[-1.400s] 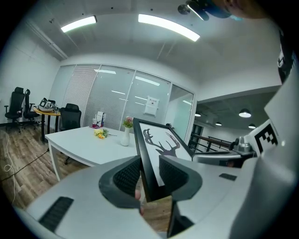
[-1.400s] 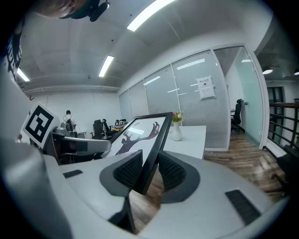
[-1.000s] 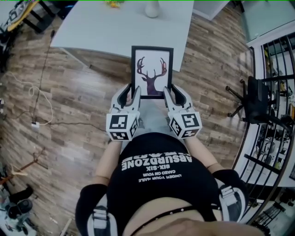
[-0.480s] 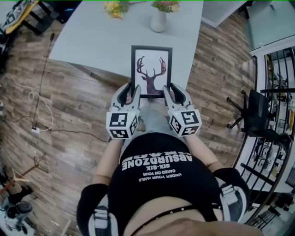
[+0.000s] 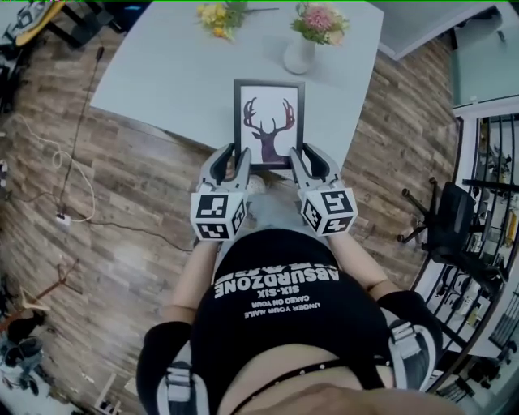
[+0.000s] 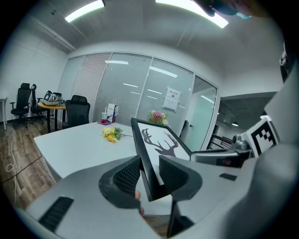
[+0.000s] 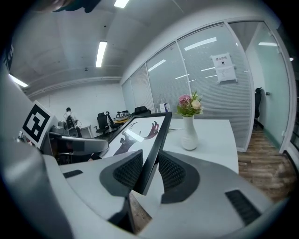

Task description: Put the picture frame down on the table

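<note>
- Change over the last second, head view: the grey table [image 5: 162,73] has slid well in under the picture frame [image 5: 269,123]. A second ago the frame's lower half hung over the wood floor [image 5: 122,186]; now nearly all of it is over the tabletop
- The white vase [image 5: 299,55] with pink flowers [image 5: 319,23] and the loose yellow flowers [image 5: 212,14] are now fully in shot, beyond the frame's far edge
- My read: the approach is done and the set-down hasn't started
- Left gripper [image 6: 149,172]: jaws narrow, both ribbed pads clamped on the frame's left edge near the bottom corner
- Right gripper [image 7: 150,170]: same on the right edge, pads tight on the black moulding
- Grip looks the same as in the earlier head pictures, no slip that I can see
- Frame position: carried in the air between the two grippers, deer print face up, far edge tilted higher than the near edge. I judge it's clear of the table, but no view shows the gap directly
- Both grippers sit at the table's near edge, about over the floor-table line
- Next, as I see it: push a bit further in, drop the far edge level, lower until it rests flat, then open both sides together
- Risks: vase stands just beyond the top right corner, so don't overshoot forward; if one side lets go early the frame would twist
</note>
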`<action>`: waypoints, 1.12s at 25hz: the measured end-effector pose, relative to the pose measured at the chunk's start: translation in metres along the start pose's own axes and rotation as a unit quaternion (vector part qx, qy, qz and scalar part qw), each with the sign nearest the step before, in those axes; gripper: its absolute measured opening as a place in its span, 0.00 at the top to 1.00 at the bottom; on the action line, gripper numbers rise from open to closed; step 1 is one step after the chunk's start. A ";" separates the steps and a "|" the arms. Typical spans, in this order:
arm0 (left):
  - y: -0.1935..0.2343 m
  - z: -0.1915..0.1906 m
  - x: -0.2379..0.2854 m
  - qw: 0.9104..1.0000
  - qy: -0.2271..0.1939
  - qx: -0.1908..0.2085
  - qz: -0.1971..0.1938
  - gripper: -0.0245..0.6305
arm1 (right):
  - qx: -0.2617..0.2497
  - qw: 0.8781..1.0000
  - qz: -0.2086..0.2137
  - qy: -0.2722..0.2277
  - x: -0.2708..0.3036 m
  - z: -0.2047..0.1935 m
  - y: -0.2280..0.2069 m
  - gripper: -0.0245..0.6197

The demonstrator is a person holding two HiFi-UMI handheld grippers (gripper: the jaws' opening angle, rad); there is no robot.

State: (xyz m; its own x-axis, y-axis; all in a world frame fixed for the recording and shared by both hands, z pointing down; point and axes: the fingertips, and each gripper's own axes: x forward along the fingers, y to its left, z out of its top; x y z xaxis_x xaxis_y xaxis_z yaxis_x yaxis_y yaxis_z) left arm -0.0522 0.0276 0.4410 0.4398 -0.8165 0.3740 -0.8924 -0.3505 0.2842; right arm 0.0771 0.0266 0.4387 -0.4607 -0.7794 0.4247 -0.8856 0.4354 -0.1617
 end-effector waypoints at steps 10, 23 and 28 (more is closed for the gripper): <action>0.030 0.014 0.042 1.000 0.011 -0.014 0.018 0.75 | -0.001 1.000 0.023 0.016 0.054 0.019 -0.018 0.78; 0.045 0.004 0.090 0.998 0.052 -0.026 0.021 0.75 | 0.016 0.999 0.024 0.042 0.094 0.012 -0.048 0.78; 0.051 -0.007 0.101 0.997 0.070 -0.033 0.022 0.75 | 0.015 0.998 0.026 0.055 0.107 0.001 -0.055 0.78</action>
State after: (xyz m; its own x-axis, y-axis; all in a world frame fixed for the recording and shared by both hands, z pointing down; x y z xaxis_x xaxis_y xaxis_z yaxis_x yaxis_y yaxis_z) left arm -0.0522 -0.0697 0.4998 0.4133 -0.7577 0.5051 -0.9050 -0.2803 0.3200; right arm 0.0763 -0.0808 0.4917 -0.4982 -0.7014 0.5098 -0.8629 0.4587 -0.2121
